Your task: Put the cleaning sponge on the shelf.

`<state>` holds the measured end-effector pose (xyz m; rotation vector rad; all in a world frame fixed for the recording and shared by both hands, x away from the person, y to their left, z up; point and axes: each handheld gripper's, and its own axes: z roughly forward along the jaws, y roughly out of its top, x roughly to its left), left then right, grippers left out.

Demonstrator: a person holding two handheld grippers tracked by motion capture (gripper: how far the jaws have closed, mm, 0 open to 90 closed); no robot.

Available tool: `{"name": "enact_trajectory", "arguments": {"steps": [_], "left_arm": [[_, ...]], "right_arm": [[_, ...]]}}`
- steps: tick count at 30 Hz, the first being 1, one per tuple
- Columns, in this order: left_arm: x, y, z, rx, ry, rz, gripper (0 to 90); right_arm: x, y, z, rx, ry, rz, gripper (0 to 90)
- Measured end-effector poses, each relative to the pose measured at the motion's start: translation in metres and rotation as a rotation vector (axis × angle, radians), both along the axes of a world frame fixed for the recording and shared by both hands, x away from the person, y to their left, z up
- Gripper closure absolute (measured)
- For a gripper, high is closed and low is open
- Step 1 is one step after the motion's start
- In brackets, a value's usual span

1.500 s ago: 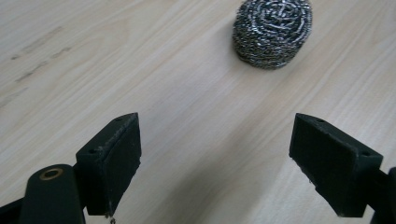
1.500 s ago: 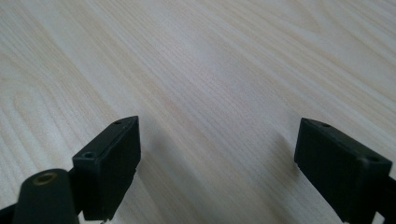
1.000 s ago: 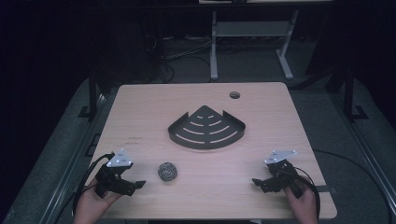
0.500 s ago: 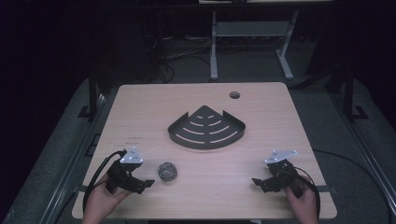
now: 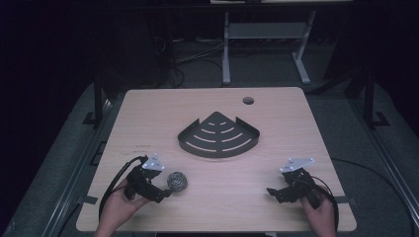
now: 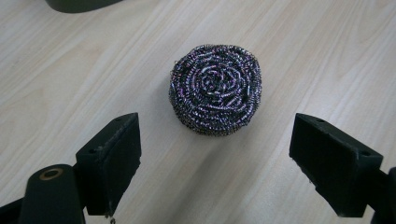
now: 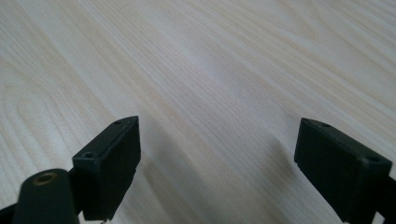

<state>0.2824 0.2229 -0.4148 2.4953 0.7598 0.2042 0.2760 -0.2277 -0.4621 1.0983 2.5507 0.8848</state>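
Here, left gripper (image 6: 215, 149): jaws spread wide and released, grasping nothing; the black pads stand either side of open tabletop, with the scourer just ahead of the gap.
Steel wool scourer (image 6: 215, 88): a round coil of dark metal wire, lying flat on the table, near its front left, touching neither pad; in the high view it sits just beside the left gripper's tips (image 5: 159, 193).
Right gripper (image 7: 217, 154): jaws likewise apart and empty, over bare wood at the front right, well apart from the scourer.
Corner shelf (image 5: 219, 136): a dark slotted wedge-shaped tray at the table's middle, beyond both grippers.
Table (image 5: 148, 118): pale wood, with a small round hole (image 5: 248, 100) near the far edge.
Risk: the springy coil may squash or slip out sideways if the jaws close before reaching its middle; a low approach could push it away.
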Motion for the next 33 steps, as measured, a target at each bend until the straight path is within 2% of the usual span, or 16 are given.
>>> {"name": "enact_trajectory", "arguments": {"steps": [4, 5, 9, 17, 33], "left_arm": [[0.003, -0.005, 0.000, 0.006, 0.002, -0.008, 16.1], [0.005, -0.008, 0.001, -0.006, 0.000, -0.004, 16.1], [0.007, -0.011, 0.001, 0.005, 0.000, -0.011, 16.1], [0.014, -0.020, -0.004, 0.004, 0.022, -0.013, 16.1], [0.021, -0.033, -0.011, 0.069, 0.056, -0.023, 20.0]], "right_arm": [[0.000, -0.001, 0.000, 0.001, -0.008, 0.004, 14.1], [-0.001, -0.001, 0.000, 0.003, -0.009, 0.007, 14.1], [-0.001, -0.001, 0.000, 0.006, -0.012, 0.004, 14.0], [-0.001, -0.002, 0.001, 0.004, -0.014, 0.001, 14.0], [-0.001, -0.002, 0.001, 0.008, -0.012, 0.005, 14.0]]}}
